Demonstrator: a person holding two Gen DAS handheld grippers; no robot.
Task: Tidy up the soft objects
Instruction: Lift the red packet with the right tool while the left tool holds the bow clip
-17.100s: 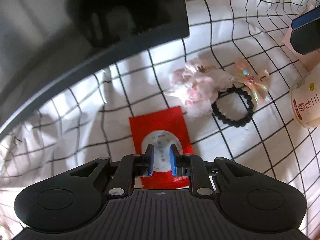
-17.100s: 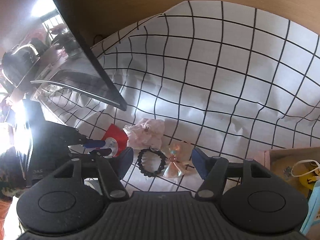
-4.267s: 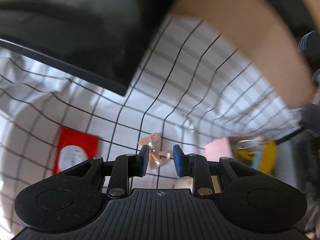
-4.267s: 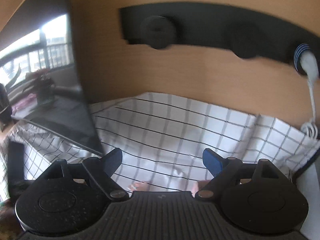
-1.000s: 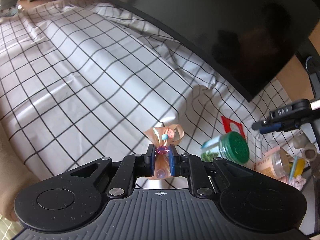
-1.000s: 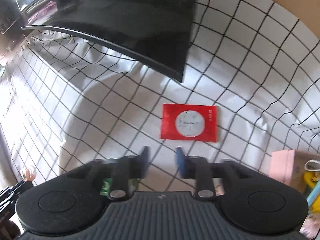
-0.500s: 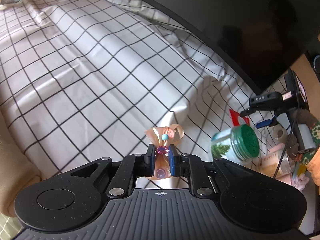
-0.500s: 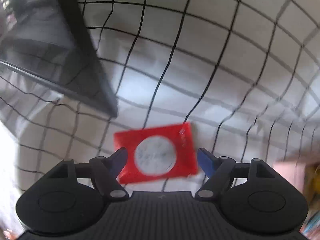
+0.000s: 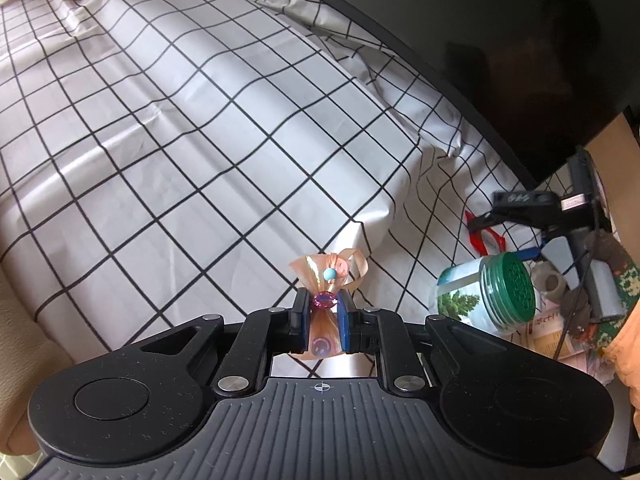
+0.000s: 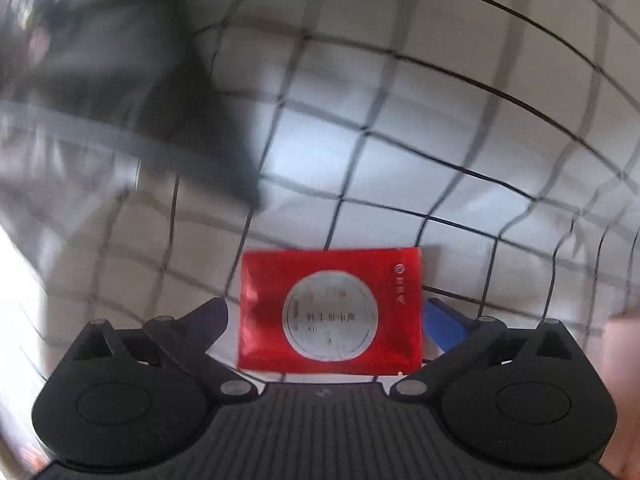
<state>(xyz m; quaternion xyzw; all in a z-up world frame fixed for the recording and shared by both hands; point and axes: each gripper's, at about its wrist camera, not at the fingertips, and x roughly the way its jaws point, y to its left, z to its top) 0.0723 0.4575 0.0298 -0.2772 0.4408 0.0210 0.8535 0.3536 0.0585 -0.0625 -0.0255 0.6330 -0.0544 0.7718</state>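
Observation:
My left gripper (image 9: 324, 318) is shut on a peach ribbon bow (image 9: 326, 276) with a blue bead and a purple gem, held above the checked cloth (image 9: 180, 140). My right gripper (image 10: 330, 316) points steeply down over a flat red packet (image 10: 332, 308) with a white round label, which lies on the cloth. Its jaws are opening wide, and the packet lies between the fingertips (image 10: 444, 318) with no pad pressing on it. In the left wrist view the red packet (image 9: 486, 236) and the right gripper (image 9: 524, 204) show at the far right.
A dark monitor (image 9: 500, 40) runs along the back of the cloth. At the right stand a jar with a green lid (image 9: 486, 294), a printed packet (image 9: 550, 330) and small clutter. A hand (image 9: 16, 340) shows at the left edge.
The right gripper has sunk toward the red packet and its jaws have spread wide around it. The left gripper has dropped slightly with the bow still held.

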